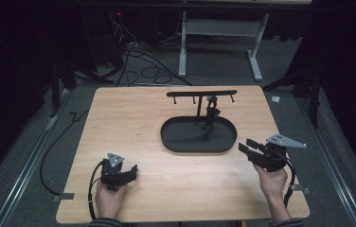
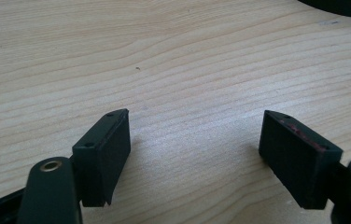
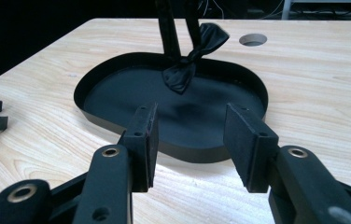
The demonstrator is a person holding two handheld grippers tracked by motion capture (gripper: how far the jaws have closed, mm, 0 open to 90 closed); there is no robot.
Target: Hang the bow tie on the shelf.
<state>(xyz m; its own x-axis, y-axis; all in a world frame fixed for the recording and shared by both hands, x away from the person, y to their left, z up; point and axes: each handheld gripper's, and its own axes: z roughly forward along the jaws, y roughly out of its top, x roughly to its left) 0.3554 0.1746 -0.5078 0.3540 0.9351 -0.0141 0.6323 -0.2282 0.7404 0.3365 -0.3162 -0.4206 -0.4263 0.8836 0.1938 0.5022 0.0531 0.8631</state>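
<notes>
Table: light wooden rectangular tabletop [image 1: 133,118], grain visible in both gripper views; a round hole [image 3: 253,39] in it appears beyond the tray in the right gripper view.
Tray: black oval shallow tray with a low raised rim [image 1: 171,142], right of the table's centre, long axis running left to right.
Stand: thin black upright post with a horizontal crossbar [image 1: 201,93] bearing short hanging pegs, rising from the far part of the tray.
Hanging item: small black bow-tie-shaped piece [image 3: 194,56] with a dull sheen, hanging off the stand on a dark strap just right of the post; its lower lobe sits low over the tray floor, contact cannot be told.
Left gripper: black two-jaw gripper [image 1: 131,169] with a grey three-cornered plate on top, held in the person's left hand [image 1: 109,198] near the table's front left, low over bare wood; jaws spread wide, nothing between them.
Right gripper: black two-jaw gripper [image 1: 248,145] with a grey plate, held in the right hand [image 1: 273,182] at the front right, just beside the tray's right end and pointing towards it; jaws parted, empty.
Cables: black cables [image 1: 138,66] on the grey floor beyond the table.
</notes>
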